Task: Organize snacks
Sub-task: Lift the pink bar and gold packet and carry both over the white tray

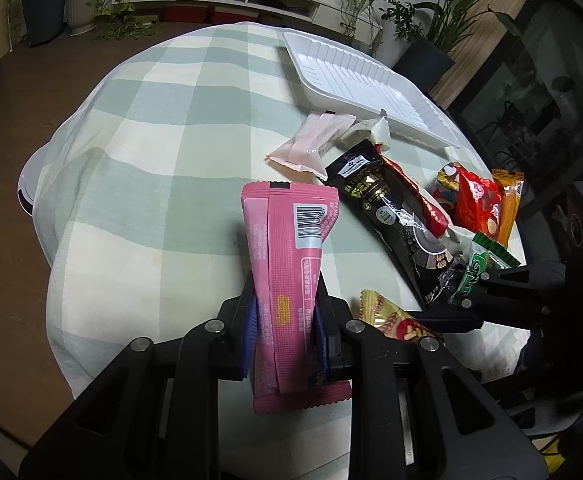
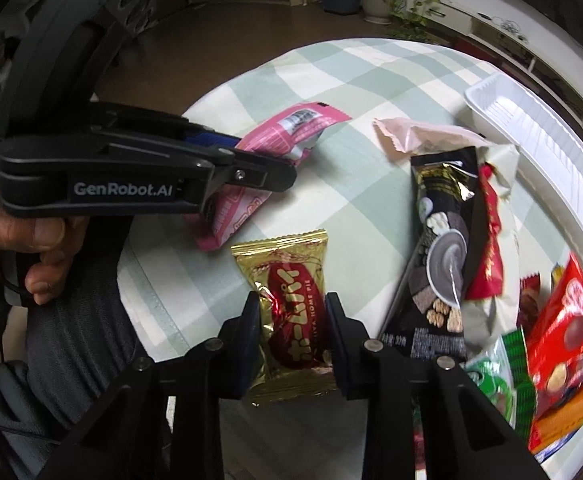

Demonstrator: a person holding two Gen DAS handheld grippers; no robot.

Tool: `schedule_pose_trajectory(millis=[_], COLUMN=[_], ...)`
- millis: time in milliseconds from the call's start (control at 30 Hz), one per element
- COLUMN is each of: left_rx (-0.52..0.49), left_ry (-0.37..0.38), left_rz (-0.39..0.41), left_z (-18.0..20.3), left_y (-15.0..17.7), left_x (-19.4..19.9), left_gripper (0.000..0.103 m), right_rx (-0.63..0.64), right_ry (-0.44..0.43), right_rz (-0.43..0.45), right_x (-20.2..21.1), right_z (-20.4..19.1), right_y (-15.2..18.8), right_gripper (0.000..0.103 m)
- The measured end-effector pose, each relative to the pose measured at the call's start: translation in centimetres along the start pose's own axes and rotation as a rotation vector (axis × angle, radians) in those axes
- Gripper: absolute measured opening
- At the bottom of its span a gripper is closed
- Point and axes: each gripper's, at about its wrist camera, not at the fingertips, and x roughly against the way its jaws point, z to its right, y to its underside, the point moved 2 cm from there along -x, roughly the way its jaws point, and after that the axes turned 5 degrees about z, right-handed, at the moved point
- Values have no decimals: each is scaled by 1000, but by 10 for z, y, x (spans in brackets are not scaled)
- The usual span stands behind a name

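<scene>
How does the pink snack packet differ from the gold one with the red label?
The pink packet is long and narrow; the gold packet is shorter and broader. The pink one looks matt and shows a barcode, while the gold one is shiny foil with a red oval label. The pink packet is clamped in the left gripper; the gold packet sits between the fingers of the right gripper. Both are sealed wrappers with crimped ends, above the checked tablecloth.

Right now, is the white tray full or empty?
Empty: the white tray shows only its bare ribbed floor; all snack packets lie outside it on the checked cloth.
</scene>
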Motion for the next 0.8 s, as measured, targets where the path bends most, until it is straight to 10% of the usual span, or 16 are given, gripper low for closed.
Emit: schedule_pose_trajectory(millis=[800], left_rx=[-41], left_ry=[149], left_rz=[84], left_z=[53], left_y=[-62], left_x=[18], left_gripper=[21], right_rx=[-463], right_ry=[-51], right_rz=[451], right_x=[160], right_z=[109], right_y=[37], right_gripper=[33])
